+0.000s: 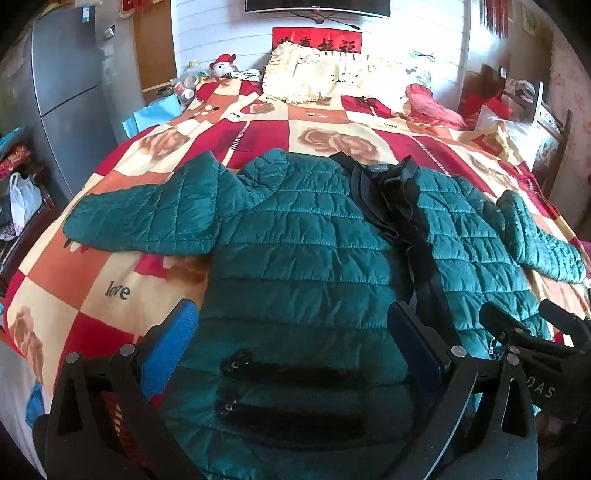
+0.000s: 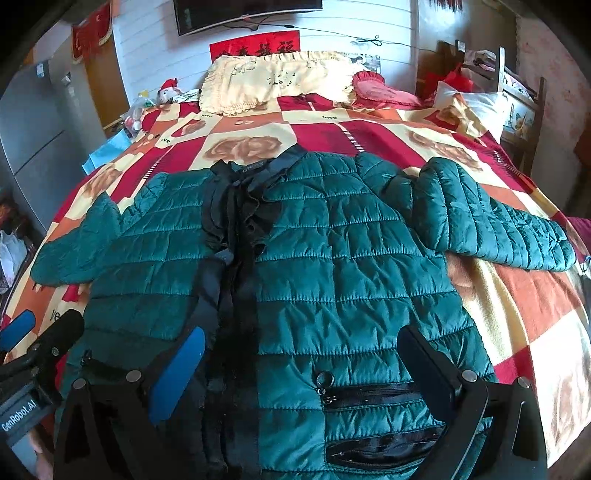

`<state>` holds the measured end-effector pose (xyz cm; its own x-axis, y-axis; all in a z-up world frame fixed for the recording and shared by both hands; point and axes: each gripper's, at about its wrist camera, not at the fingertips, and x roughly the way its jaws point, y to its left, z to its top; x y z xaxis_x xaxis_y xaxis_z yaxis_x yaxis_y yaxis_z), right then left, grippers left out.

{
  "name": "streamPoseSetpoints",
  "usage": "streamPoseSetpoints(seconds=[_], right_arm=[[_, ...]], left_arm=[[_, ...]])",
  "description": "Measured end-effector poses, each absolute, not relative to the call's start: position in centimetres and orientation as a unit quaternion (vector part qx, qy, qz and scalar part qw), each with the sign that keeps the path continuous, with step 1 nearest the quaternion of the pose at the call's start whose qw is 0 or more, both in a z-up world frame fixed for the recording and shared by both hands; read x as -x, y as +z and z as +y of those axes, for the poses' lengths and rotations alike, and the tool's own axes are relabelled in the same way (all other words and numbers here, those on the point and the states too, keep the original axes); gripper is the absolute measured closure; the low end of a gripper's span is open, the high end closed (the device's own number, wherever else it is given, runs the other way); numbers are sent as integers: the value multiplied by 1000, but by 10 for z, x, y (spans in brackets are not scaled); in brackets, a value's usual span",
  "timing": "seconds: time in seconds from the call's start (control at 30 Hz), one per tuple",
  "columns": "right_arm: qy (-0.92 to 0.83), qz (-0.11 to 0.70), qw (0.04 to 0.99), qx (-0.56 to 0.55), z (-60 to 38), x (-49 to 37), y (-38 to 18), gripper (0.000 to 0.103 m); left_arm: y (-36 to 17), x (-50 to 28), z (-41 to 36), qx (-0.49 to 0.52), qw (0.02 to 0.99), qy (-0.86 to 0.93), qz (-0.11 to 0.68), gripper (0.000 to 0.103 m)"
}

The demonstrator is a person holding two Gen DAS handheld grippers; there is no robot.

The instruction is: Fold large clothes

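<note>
Right now a teal quilted jacket [image 1: 306, 236] lies spread front-up on the bed [image 1: 177, 140], collar toward the pillows [image 1: 310, 70] and hem toward the person. Both sleeves are stretched out sideways: the left sleeve [image 1: 147, 218] reaches over the checked red, orange and cream bedspread, and the right sleeve [image 2: 491, 218] runs off toward the bed's far edge. A black placket [image 2: 236, 258] runs down the middle of the jacket from a ruffled black collar [image 1: 395, 184]. Two black zip pockets [image 2: 380, 421] sit low on the right front panel, one above the other, and a matching pair [image 1: 291, 398] shows on the left panel.

The left gripper [image 1: 295, 343] hangs just above the left front panel near the hem, its jaws wide apart with nothing between them; one finger carries a blue pad [image 1: 170, 347]. The right gripper [image 2: 303, 365] hovers over the right front panel beside the placket, likewise spread wide and holding nothing. Whether either one touches the fabric cannot be told from here. Each gripper shows at the edge of the other's view, so they sit side by side.

Behind the bed a cream pillow leans on the white wall under a red banner [image 1: 317, 38] and a screen [image 1: 317, 7]. A red cushion [image 1: 432, 107] lies beside the pillow, and a grey fridge [image 1: 66, 81] stands off to the left.
</note>
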<state>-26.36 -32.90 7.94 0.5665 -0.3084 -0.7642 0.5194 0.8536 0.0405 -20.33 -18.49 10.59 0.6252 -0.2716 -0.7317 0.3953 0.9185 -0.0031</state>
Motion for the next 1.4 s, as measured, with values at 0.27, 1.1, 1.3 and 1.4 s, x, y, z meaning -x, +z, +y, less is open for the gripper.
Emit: streamPoseSetpoints(seconds=[0.27,1.1,1.3,1.4], right_arm=[[-245,404,873,-119,-325,260,76,0],[-250,416,867,-110,-325,255,69,0],[-251,422,864,-111,-328,252,66,0],[-251,423,863,-112,-330,251,65,0]], left_arm=[[96,203,-190,-88,895,-183,398,1],[91,202,-190,-86,892,-184,404,1],[88,202,-190,-84,891,-182,406,1],[85,198,-193,-85,890,-181,409,1]])
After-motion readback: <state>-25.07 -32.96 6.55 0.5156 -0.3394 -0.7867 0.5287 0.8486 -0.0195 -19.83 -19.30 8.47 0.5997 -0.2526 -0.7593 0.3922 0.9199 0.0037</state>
